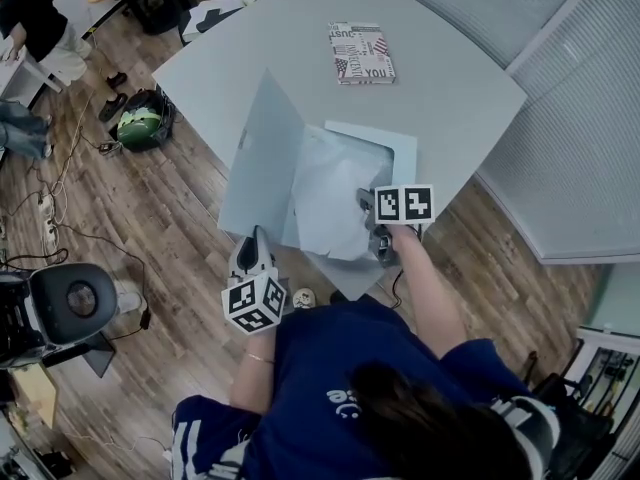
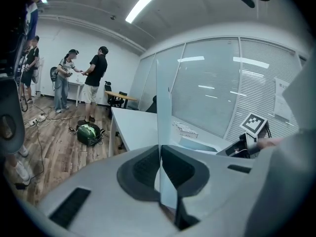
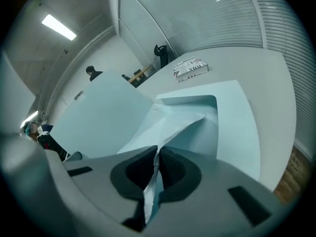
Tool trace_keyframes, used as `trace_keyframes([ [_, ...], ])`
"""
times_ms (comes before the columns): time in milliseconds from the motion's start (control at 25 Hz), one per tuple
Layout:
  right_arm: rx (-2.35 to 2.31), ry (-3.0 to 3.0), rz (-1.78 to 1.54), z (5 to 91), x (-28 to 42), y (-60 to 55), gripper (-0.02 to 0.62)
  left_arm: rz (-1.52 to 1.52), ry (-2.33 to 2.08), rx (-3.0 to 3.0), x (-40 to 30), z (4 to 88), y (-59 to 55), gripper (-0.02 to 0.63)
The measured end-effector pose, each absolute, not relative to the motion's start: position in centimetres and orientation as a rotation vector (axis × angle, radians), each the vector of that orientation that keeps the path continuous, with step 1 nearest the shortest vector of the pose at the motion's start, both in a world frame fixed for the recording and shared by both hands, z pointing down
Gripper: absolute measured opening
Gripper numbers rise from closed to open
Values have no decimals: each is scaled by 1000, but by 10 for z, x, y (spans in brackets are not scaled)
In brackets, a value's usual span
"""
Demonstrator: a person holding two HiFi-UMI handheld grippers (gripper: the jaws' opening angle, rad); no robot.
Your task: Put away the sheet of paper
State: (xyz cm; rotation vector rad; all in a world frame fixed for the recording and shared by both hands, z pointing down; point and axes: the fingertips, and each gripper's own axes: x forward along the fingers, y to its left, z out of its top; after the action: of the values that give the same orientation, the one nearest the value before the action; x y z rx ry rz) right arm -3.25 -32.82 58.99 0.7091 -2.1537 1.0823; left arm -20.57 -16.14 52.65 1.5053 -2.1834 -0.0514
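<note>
left claw point(image 2: 160, 152) pinched tight on the folder flap point(image 1: 262, 158), flap propped up left of centre | right claw point(image 3: 157, 152) clamped on the crumpled sheet of paper point(image 1: 335, 193) | paper sprawled over the open folder, lower middle of the desk point(image 1: 300, 38) | booklet point(image 1: 361, 53) well apart, up top

White paper point(image 1: 335, 193), pale blue folder point(image 1: 262, 158)
</note>
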Motion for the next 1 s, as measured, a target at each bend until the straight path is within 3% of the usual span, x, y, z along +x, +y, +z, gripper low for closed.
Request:
trace_keyframes([
  [1000,1139,-2001,1131,616,-25,-400,8,3,-2208,1502,-200,525,-163,18],
])
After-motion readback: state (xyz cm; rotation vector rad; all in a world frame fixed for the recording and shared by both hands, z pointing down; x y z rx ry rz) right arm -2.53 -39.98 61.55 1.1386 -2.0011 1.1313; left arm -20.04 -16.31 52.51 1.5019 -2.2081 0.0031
